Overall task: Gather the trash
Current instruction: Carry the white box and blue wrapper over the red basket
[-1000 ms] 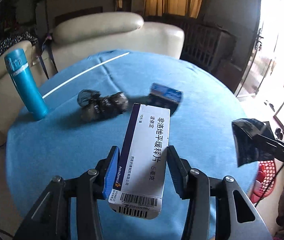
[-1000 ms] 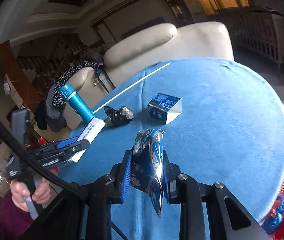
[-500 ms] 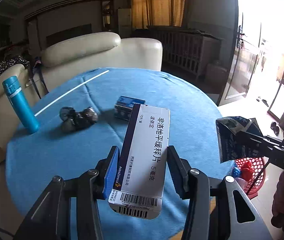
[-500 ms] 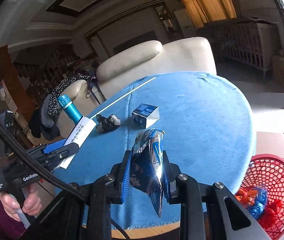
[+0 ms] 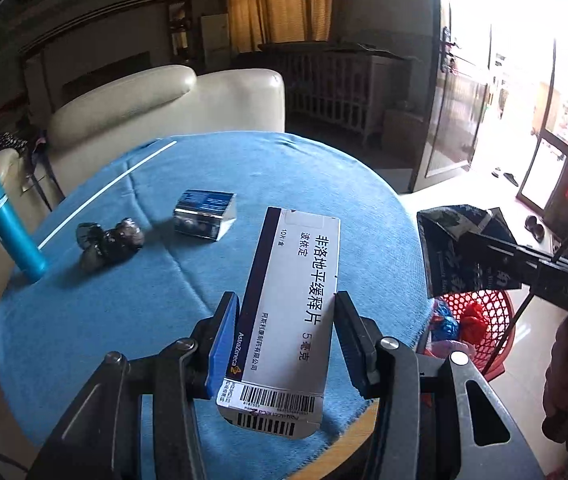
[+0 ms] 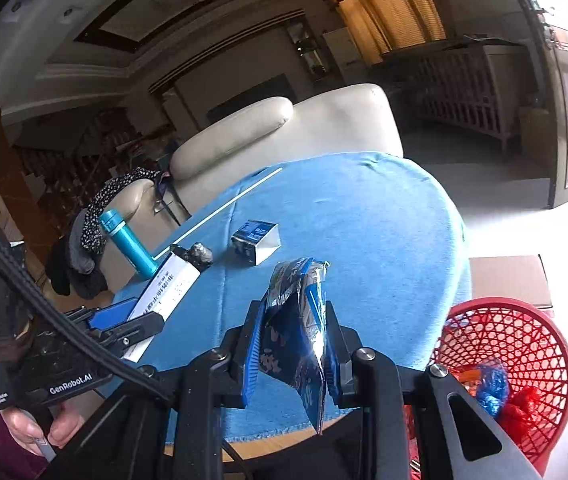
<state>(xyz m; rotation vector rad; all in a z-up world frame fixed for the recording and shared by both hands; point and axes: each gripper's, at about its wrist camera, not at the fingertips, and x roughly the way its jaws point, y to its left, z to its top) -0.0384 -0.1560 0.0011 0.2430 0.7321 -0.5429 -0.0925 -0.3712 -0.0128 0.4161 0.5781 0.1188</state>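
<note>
Between each tool's fingers: left tool grips medicine box, right tool foil wrapper.

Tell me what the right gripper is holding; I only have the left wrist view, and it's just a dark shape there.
Observer: The right gripper is shut on a crinkled blue and silver foil wrapper.
Operator: Is it above the basket?
Observer: No. The red basket sits lower right of the jaws; the wrapper hangs over the edge of the blue table.
Operator: Is the basket full?
Observer: No. Trash covers only its bottom; the mesh wall above is bare.
</note>
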